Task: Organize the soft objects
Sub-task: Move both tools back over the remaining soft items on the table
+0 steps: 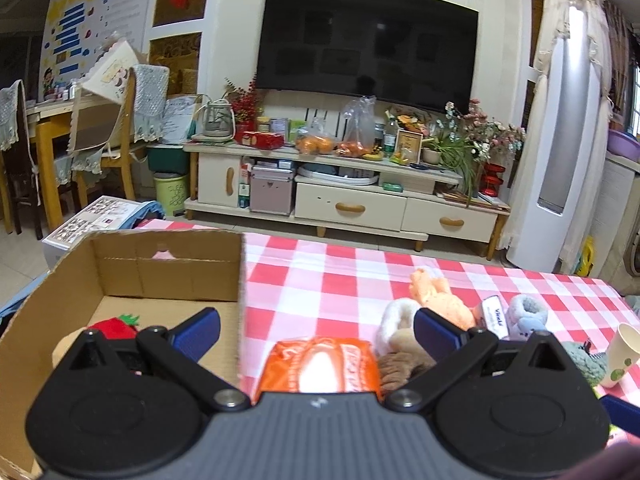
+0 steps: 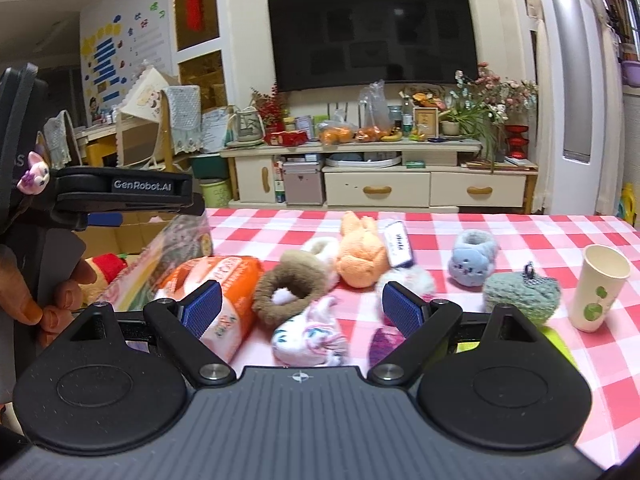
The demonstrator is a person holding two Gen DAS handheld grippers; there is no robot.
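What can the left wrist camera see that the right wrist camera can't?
Only the left wrist view looks down into the cardboard box, with its bare floor. Only the right wrist view shows the white patterned sock bundle, the whole green knitted pouch, and a hand holding the left gripper. Both show the orange packet, orange bunny, blue bootie and paper cup.

we see the left gripper (image 1: 316, 332) with its jaws wide apart and level, nothing between the blue pads (image 1: 198, 334). the right gripper (image 2: 301, 304) is also spread wide and holds nothing. in the right wrist view, at nine o'clock, a hand (image 2: 56, 292) grips the left gripper's handle.
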